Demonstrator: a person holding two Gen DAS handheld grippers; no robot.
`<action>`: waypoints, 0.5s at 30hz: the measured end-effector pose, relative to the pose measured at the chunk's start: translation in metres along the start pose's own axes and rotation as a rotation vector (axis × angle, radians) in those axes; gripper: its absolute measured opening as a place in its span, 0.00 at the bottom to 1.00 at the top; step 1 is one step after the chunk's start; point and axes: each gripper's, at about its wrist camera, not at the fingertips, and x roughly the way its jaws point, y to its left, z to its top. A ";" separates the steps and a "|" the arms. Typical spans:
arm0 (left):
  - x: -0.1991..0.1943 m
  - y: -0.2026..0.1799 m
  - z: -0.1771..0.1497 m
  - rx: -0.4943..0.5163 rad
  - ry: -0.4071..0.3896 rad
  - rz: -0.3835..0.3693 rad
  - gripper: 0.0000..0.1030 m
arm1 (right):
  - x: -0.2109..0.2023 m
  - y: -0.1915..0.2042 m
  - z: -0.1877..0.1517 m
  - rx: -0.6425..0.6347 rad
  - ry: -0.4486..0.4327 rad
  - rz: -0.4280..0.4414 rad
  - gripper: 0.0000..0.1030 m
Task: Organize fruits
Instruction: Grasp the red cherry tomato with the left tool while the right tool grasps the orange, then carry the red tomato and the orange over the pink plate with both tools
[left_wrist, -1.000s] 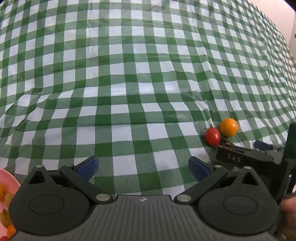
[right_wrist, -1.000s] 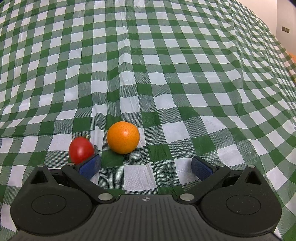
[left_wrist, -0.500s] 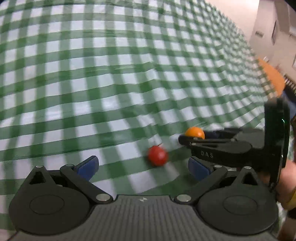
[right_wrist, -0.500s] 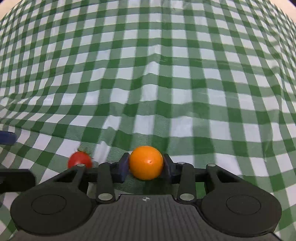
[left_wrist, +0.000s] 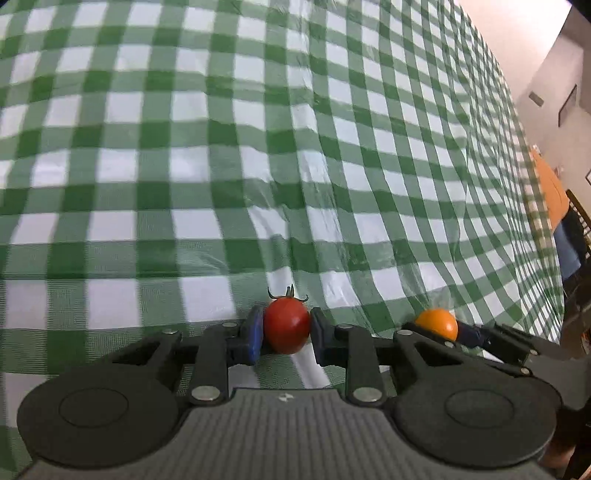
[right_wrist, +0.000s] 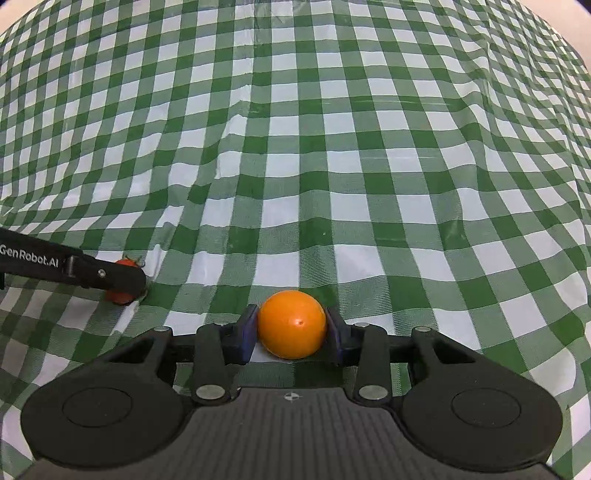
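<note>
A red cherry tomato (left_wrist: 287, 325) with a green stem rests on the green-checked tablecloth (left_wrist: 221, 147). My left gripper (left_wrist: 286, 330) is closing its jaws around it, and both blue pads touch its sides. A small round orange fruit (right_wrist: 291, 325) sits between the pads of my right gripper (right_wrist: 291, 332), which is shut on it just above the cloth. In the left wrist view the orange fruit (left_wrist: 436, 324) shows to the right, inside the right gripper (left_wrist: 439, 330). In the right wrist view a left fingertip (right_wrist: 110, 277) covers most of the tomato (right_wrist: 118, 295).
The wrinkled checked cloth (right_wrist: 332, 147) fills both views. In the left wrist view the table's edge runs down the right side, with an orange and blue shape (left_wrist: 554, 206) and a pale wall (left_wrist: 524, 48) beyond it.
My left gripper swung right and down to the tomato and closed around it. My right gripper closed on the orange fruit and shifted with it. The pink plate left the left wrist view.
</note>
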 end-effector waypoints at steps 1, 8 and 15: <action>-0.008 0.002 0.000 0.001 -0.013 0.010 0.29 | -0.006 0.001 -0.001 0.003 -0.003 0.001 0.39; -0.119 0.017 -0.022 -0.009 -0.097 0.048 0.29 | -0.067 0.047 -0.009 0.068 -0.058 0.041 0.39; -0.247 0.059 -0.087 -0.074 -0.051 0.114 0.29 | -0.136 0.141 -0.030 0.074 -0.031 0.192 0.39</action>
